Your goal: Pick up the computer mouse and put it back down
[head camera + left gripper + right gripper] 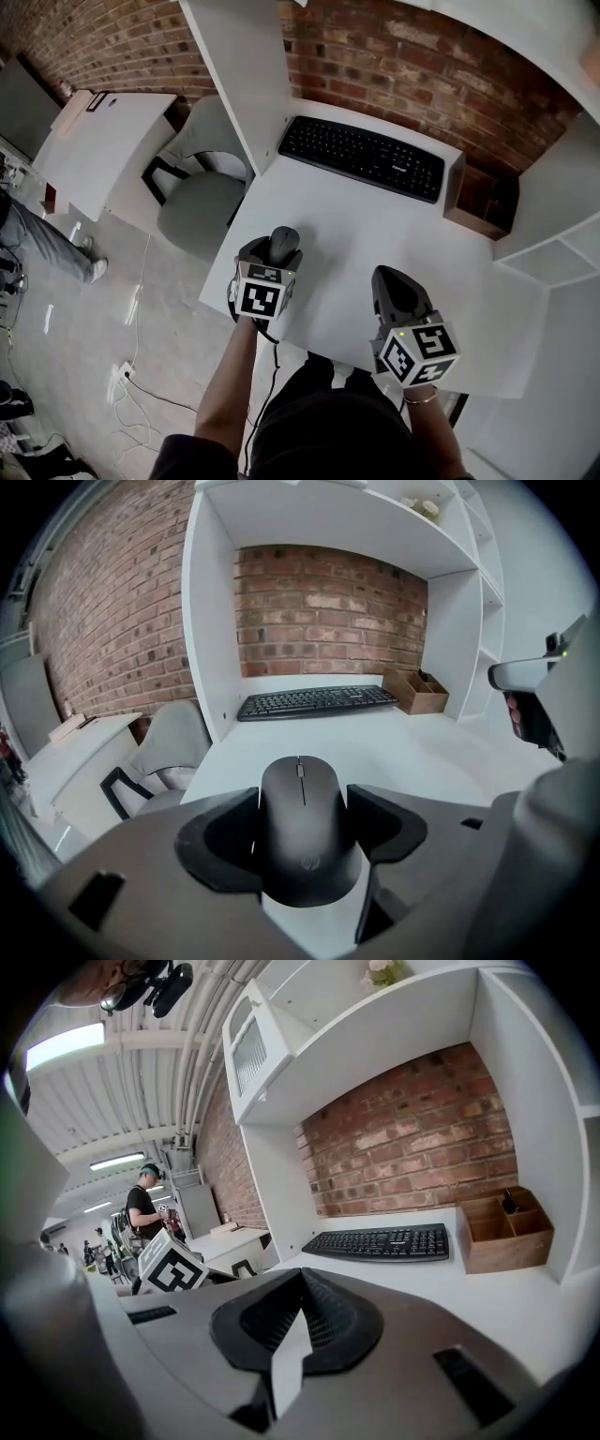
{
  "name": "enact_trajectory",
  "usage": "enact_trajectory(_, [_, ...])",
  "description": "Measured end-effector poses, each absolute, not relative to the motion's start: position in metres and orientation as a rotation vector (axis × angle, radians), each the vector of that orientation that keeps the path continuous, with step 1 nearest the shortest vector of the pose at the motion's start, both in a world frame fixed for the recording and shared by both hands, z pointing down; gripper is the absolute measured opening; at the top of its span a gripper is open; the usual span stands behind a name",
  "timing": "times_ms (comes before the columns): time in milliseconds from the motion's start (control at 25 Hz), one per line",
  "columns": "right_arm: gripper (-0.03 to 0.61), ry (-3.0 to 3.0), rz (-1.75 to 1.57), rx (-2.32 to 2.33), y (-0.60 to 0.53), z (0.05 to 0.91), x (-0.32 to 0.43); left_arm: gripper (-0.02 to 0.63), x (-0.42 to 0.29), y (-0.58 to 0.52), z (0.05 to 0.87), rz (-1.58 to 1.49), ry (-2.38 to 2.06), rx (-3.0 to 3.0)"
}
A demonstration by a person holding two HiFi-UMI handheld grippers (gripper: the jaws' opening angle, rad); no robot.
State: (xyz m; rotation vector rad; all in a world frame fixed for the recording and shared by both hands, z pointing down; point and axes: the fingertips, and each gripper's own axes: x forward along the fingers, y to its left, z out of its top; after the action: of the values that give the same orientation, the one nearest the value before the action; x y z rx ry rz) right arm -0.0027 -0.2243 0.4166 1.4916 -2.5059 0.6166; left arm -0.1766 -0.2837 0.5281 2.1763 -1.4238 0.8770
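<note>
- a white desk [380, 234] sits in an alcove backed by a red brick wall [422, 66], with white shelf panels on either side.
- a black keyboard [362, 157] lies along the back of the desk, and a wooden box [480, 202] stands just beside its right end.
- a grey chair [199, 202] stands off the desk's left edge.
- the computer mouse [305, 841] is near the front left part of the desk, well apart from the keyboard.
- its long axis runs straight away from the left gripper [278, 251] toward the keyboard and the brick wall. the scroll-wheel end points to the back and the rounded logo end faces the camera.
- the left gripper view shows the mouse lying lengthwise between the two dark jaws, which are only as far apart as the mouse is wide.
- those jaws are clenched on the mouse's two flanks, the right one pressed against it and the left one with only a thin pale sliver showing beside it.
- whether the mouse rests on the desk or is raised off it cannot be told.
- the right gripper [300, 1283] is over the front of the desk, to the right of the mouse and apart from it.
- its jaws are pressed together at the tips with nothing between them.
</note>
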Motion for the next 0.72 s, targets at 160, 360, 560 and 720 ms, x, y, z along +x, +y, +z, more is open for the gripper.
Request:
enact_trajectory(160, [0.005,-2.478,0.621,1.513,-0.234,0.422,-0.011,0.299,-0.183,-0.300,0.544,0.899,-1.390,2.166])
enact_trajectory(360, [0.005,-2.449,0.626,1.539,-0.241,0.426,-0.016,0.299,-0.187,-0.311,0.562,0.916,-1.351,2.140])
enact_trajectory(560, [0.005,-2.425,0.631,1.554,-0.244,0.431,-0.020,0.299,-0.183,-0.319,0.580,0.892,-1.324,2.144])
enact_trajectory(720, [0.005,-2.410,0.634,1.566,-0.245,0.433,-0.021,0.299,-0.186,-0.316,0.584,0.931,-1.309,2.096])
